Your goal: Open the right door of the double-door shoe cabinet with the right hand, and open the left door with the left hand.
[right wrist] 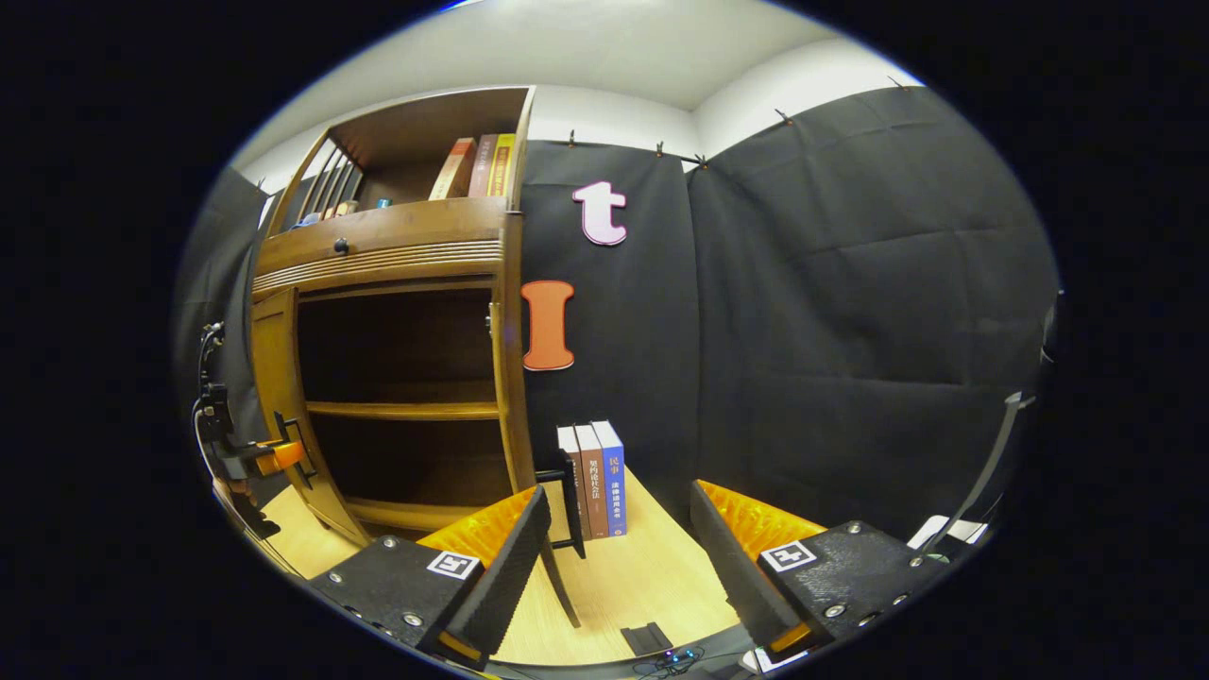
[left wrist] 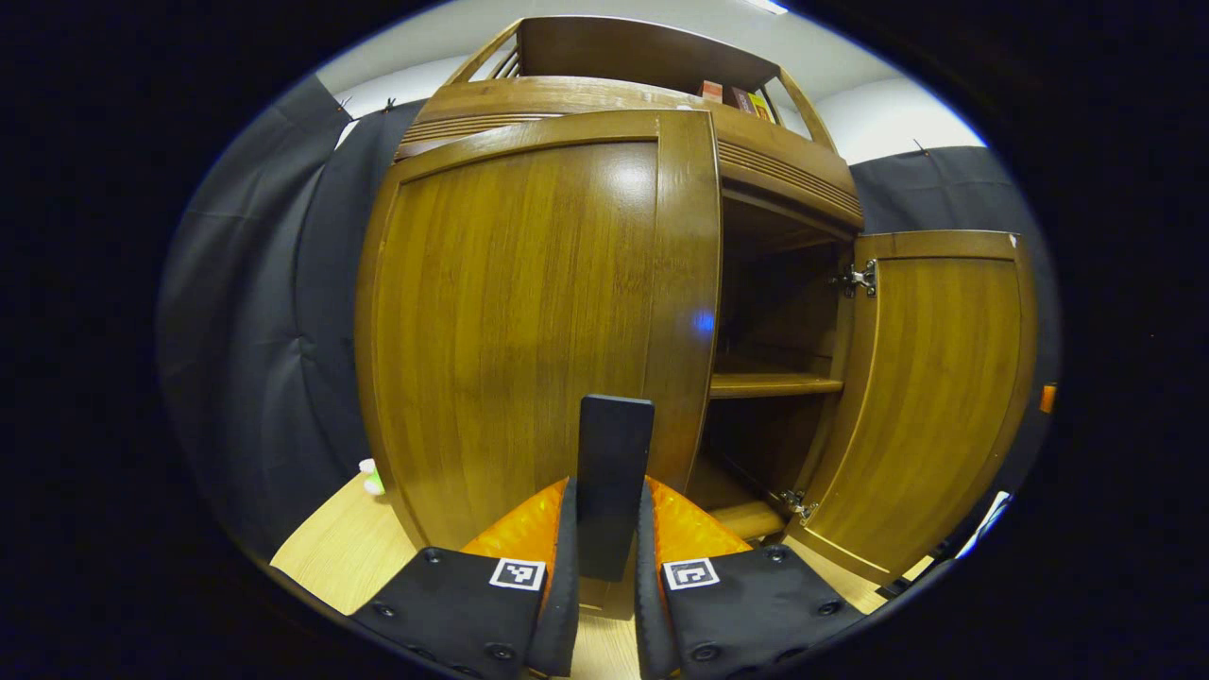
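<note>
Left gripper [left wrist: 612, 529] is clamped narrow on the upright black handle [left wrist: 614, 472] of the left door [left wrist: 515, 321], which sits right in front of it, so that hand's doing the pull. Right gripper [right wrist: 614, 557] hangs wide and empty; further off, the right door [left wrist: 930, 397] is already swung out. Book spines [right wrist: 604, 477] have writing I can't really read.

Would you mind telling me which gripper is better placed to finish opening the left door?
Left: the left gripper is shut on the left door's handle. The right gripper is open, away from the cabinet.
</note>
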